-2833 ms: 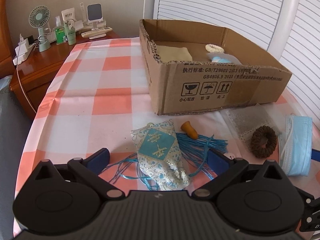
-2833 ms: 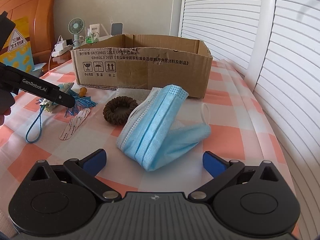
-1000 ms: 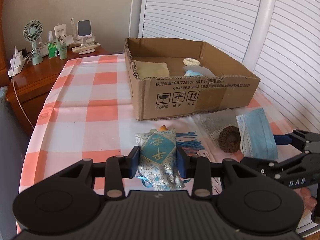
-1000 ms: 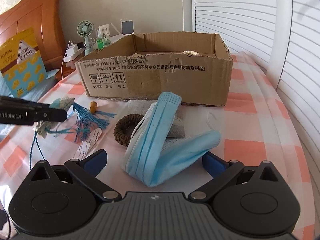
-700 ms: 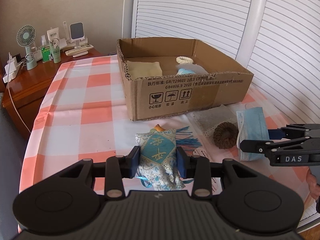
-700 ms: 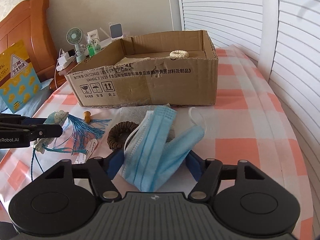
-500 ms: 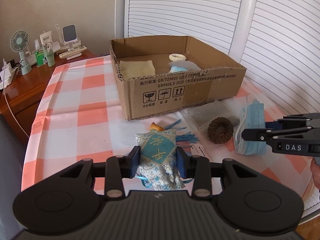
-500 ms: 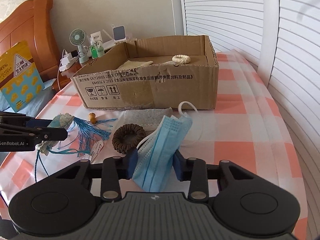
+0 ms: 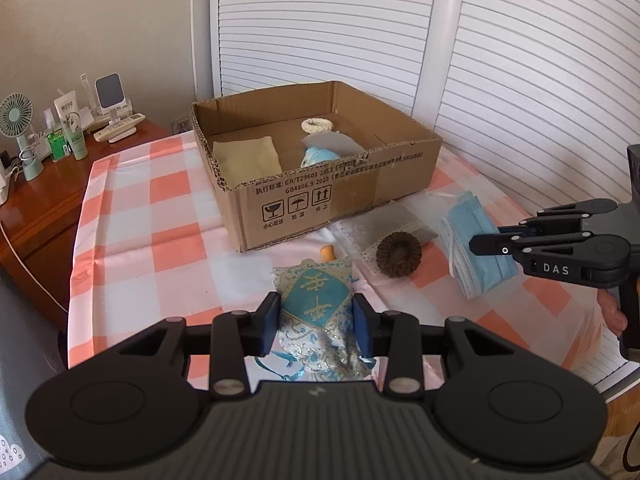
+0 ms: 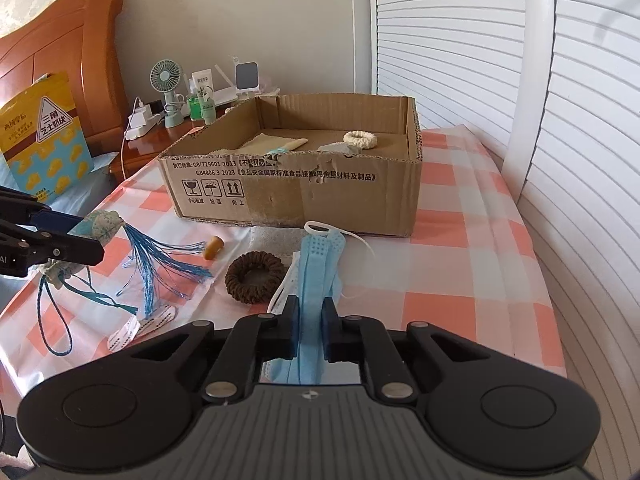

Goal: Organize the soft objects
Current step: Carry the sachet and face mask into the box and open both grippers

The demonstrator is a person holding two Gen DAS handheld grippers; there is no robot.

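Tongs of the left hand [image 9: 315,322] fill the lower part of the left wrist view, their blue pads [image 9: 272,318] pressed on both sides of an embroidered blue sachet [image 9: 316,300], so they stand partly closed and clamped on it. The sachet sits just above the checked table [image 9: 140,216], with a small orange stopper [image 9: 328,253] lying just beyond it. Farther back stands an open cardboard box [image 9: 320,196] holding a folded beige cloth [image 9: 248,156], a cream ring [image 9: 318,125] and a pale blue item [image 9: 320,156]. A brown knitted ring [image 9: 399,255] rests on the table between the sachet and a blue face mask [image 9: 476,240]. The right tongs [image 9: 486,245] reach in from the right edge, closed on that mask.

From the right wrist view, the right tongs [image 10: 310,320] have just been closing and now pinch the face mask [image 10: 320,268] tight between narrow pads; the mask rises folded from the grip, its white ear loop [image 10: 360,248] trailing to the right. The brown knitted ring [image 10: 255,277] lies just left of it. The cardboard box [image 10: 296,188] stands behind, near the mask. At the left edge the left tongs [image 10: 86,240] grip the sachet [image 10: 100,222], whose blue tassel [image 10: 160,264] and cord [image 10: 52,320] hang down to the table [image 10: 460,280].
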